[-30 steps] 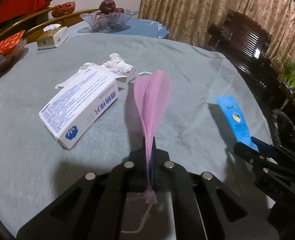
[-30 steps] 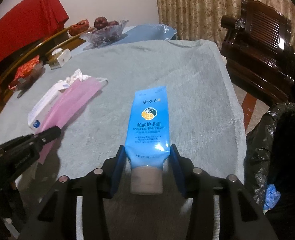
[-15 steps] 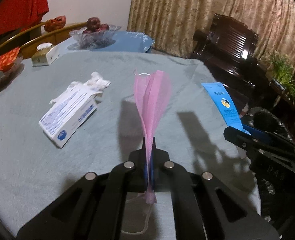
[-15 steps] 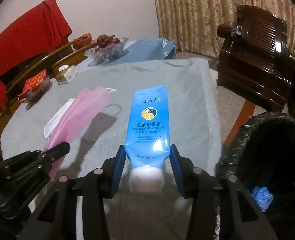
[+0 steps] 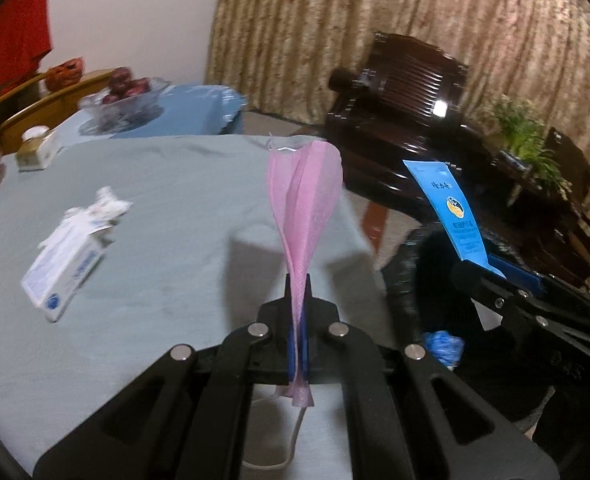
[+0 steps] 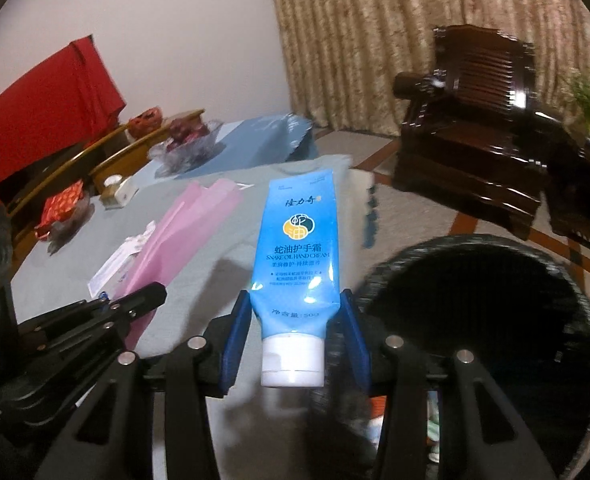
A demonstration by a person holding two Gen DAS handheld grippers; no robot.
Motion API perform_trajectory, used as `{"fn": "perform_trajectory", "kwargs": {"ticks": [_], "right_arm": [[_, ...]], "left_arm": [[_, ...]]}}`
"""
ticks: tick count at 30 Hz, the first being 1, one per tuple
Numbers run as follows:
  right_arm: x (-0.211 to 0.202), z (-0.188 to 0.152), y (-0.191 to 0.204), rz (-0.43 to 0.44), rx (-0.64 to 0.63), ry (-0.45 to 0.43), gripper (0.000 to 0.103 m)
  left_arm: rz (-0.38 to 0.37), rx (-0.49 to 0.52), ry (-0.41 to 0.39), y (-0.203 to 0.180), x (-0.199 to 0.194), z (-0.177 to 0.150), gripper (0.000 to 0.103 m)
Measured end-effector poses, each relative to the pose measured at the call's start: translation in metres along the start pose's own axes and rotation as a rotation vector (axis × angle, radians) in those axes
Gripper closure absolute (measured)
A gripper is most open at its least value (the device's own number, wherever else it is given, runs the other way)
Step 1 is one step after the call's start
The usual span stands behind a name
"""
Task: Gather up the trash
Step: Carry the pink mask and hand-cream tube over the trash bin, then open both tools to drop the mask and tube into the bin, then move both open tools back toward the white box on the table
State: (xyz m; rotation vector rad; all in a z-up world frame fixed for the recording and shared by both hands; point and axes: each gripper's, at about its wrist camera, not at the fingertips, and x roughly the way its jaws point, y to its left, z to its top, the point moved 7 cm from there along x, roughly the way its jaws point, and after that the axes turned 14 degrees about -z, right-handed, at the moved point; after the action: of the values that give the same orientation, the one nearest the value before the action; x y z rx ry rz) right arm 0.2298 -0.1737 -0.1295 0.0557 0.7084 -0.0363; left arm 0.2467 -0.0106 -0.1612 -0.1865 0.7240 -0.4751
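Observation:
My left gripper (image 5: 298,280) is shut on a pink face mask (image 5: 305,208), which stands up from the pads with its white ear loop dangling below. My right gripper (image 6: 295,304) is shut on a blue hand cream tube (image 6: 297,248), white cap toward the camera. Both are lifted above the grey-green tablecloth (image 5: 167,248). A black-lined trash bin (image 6: 475,320) gapes just right of the tube, with a blue crumpled scrap (image 5: 443,346) inside. In the left wrist view the tube (image 5: 447,208) and right gripper (image 5: 479,276) show at the right. A white and blue carton (image 5: 65,268) and crumpled tissue (image 5: 109,208) lie on the cloth.
A glass fruit bowl (image 5: 125,100) and a small tissue box (image 5: 37,150) stand at the table's far side, red packets (image 6: 61,208) at the left. A dark wooden armchair (image 6: 479,136) and a potted plant (image 5: 523,136) stand beyond the bin, before beige curtains.
Both grippers have risen and swung to the right with the mask and the tube, from over the cloth toward the table's edge. The trash bin has come fully into view.

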Motion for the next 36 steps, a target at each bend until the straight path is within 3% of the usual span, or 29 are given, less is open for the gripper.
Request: {"fn": "perform_trajectory", "kwargs": {"ticks": [11, 19, 22, 23, 24, 28, 33, 36], "right_arm": [[-0.007, -0.040, -0.109, -0.162, 0.099, 0.069, 0.058], [0.008, -0.070, -0.151, -0.230, 0.136, 0.144, 0.058], [0.009, -0.076, -0.160, -0.257, 0.141, 0.149, 0.050], [0.009, -0.077, -0.163, -0.270, 0.139, 0.144, 0.044], [0.008, -0.077, -0.165, -0.277, 0.139, 0.142, 0.042], [0.005, -0.076, -0.173, -0.304, 0.159, 0.127, 0.029], [-0.006, -0.067, -0.174, -0.303, 0.169, 0.068, 0.007], [-0.012, -0.058, -0.167, -0.285, 0.177, 0.036, 0.006]], "left_arm": [[-0.191, 0.095, 0.067, -0.111, 0.059, -0.007, 0.101], [-0.247, 0.135, 0.150, -0.149, 0.102, -0.025, 0.101], [-0.261, 0.134, 0.173, -0.153, 0.109, -0.031, 0.088], [-0.267, 0.127, 0.177, -0.154, 0.110, -0.032, 0.070], [-0.273, 0.120, 0.170, -0.154, 0.109, -0.031, 0.058], [-0.280, 0.133, 0.140, -0.152, 0.100, -0.026, 0.049], [-0.271, 0.144, 0.055, -0.144, 0.076, -0.010, 0.020], [-0.257, 0.147, 0.004, -0.135, 0.057, 0.000, 0.016]]}}
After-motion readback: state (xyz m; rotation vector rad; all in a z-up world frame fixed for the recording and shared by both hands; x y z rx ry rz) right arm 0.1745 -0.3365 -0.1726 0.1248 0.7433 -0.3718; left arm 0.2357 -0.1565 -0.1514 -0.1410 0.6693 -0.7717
